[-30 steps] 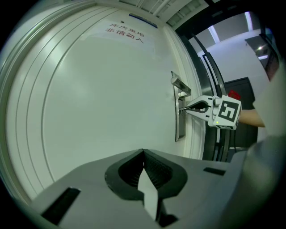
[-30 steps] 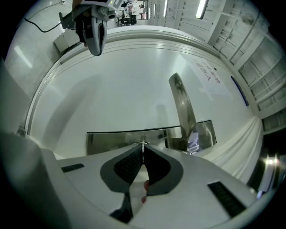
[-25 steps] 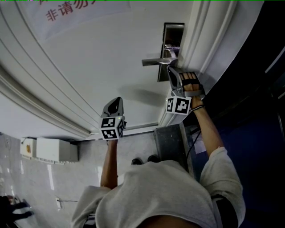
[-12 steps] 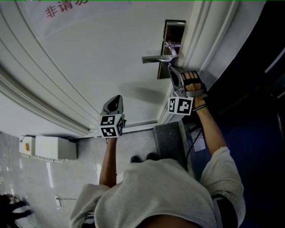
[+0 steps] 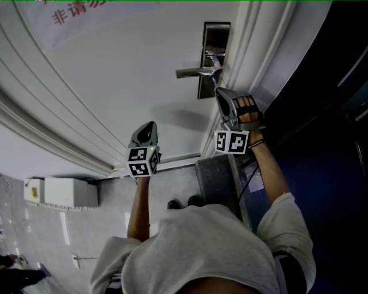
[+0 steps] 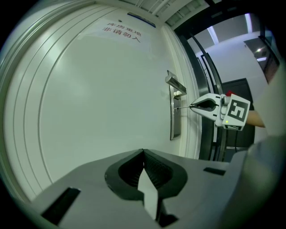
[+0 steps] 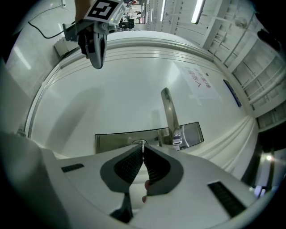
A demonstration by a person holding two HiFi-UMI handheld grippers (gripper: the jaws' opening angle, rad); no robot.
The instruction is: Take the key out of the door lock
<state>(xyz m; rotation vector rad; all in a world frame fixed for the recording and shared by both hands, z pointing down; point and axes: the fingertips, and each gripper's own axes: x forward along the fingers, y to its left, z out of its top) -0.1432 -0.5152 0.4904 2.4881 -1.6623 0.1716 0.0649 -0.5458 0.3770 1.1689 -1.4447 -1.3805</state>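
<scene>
The white door (image 5: pixel 126 74) carries a steel lock plate (image 5: pixel 211 54) with a lever handle (image 5: pixel 195 72). My right gripper (image 5: pixel 218 92) points at the plate just below the handle, shut on the key. In the left gripper view the thin key (image 6: pixel 184 107) bridges the right gripper's tip (image 6: pixel 193 106) and the lock plate (image 6: pixel 175 117). In the right gripper view the jaws meet on the small key head (image 7: pixel 142 142) in front of the plate (image 7: pixel 116 139). My left gripper (image 5: pixel 148 131) hangs lower and left, off the door, shut and empty.
A paper sign with red characters (image 5: pixel 75 11) is stuck on the door. The moulded door frame (image 5: pixel 253 51) runs right of the lock, with dark glass (image 5: pixel 328 86) beyond. A grey box (image 5: pixel 221 184) and a white box (image 5: pixel 63 192) stand on the floor.
The head view has drifted, so the lock plate sits a little further left. The right gripper stays shut at the lock, and the left gripper holds its place.
</scene>
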